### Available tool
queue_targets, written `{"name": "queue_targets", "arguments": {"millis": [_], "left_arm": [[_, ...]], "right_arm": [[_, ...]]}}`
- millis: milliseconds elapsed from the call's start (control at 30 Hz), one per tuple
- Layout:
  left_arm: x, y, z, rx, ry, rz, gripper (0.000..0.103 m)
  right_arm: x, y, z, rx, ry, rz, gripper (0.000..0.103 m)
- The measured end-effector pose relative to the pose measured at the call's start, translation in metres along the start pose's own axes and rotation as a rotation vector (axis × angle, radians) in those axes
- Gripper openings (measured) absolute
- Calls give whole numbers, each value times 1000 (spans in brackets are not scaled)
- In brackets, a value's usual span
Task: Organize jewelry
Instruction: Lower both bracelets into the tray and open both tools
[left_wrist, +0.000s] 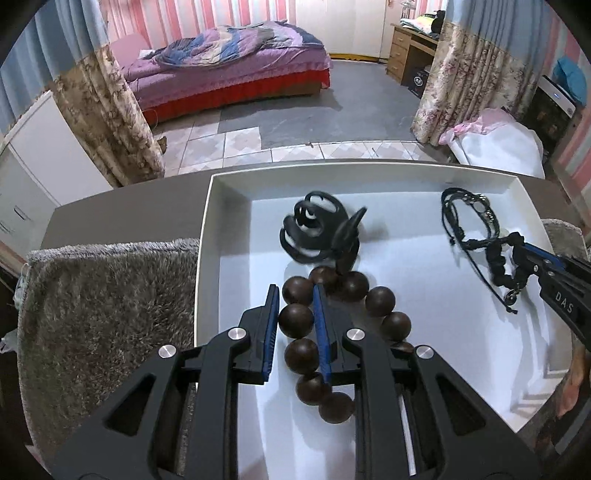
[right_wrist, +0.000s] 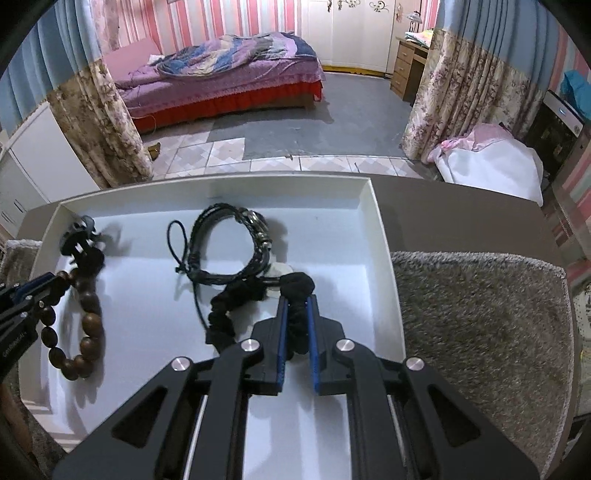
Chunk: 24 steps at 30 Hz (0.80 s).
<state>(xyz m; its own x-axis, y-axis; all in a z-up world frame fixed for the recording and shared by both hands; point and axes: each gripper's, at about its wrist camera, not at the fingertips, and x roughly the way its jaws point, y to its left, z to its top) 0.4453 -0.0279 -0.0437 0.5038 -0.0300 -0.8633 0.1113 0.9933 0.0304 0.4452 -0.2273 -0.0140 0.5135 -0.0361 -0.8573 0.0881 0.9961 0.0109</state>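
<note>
A shallow white rectangular tray (left_wrist: 207, 236) sits on a grey tabletop (left_wrist: 122, 199), flanked on both sides by a shaggy grey-brown mat (left_wrist: 103, 310), and it holds several pieces of jewelry. In the left wrist view, the left tongs (left_wrist: 295, 295), black with blue pads, reach into the near left part of the tray and straddle one side of a bracelet of large round dark brown wooden beads (left_wrist: 380, 301); one finger is outside the loop and the other inside it, with a bead between them, though it is not clear whether the pads actually press on the beads or merely stand apart around them. The bead bracelet lies flat on the tray floor, and a black plastic claw-style hair clip (left_wrist: 317, 232) rests touching its far end, somewhat blurred. In the right wrist view, the right tongs (right_wrist: 296, 300) are closed on a black ruffled fabric scrunchie-like band (right_wrist: 301, 286), which bulges out beyond the fingertips and trails off to the left on the tray floor. Just beyond it lies a black multi-strand braided cord bracelet with small metal beads (right_wrist: 229, 243), its loose cord ends curling toward the left. The same wooden bead bracelet (right_wrist: 90, 325) appears at the tray's left side, with the left tongs (right_wrist: 55, 282) at it. Beyond the tabletop are a tiled floor, floral curtains and a bed with a purple quilt (left_wrist: 236, 55).
</note>
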Motion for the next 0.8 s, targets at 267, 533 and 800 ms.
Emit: {"name": "queue_targets", "arguments": {"millis": [267,533,800], "left_arm": [[0,-4,-5,-4,-9,19,17],[-5,-8,-15,3,-19,35,25],[-30,-13,-27,23,-31,2,31]], "right_arm": [[4,1,-6,3,9,0,12],[0,4,-10,-19,4,-15,13],[-16,7,-10,-25,-12,4,32]]}}
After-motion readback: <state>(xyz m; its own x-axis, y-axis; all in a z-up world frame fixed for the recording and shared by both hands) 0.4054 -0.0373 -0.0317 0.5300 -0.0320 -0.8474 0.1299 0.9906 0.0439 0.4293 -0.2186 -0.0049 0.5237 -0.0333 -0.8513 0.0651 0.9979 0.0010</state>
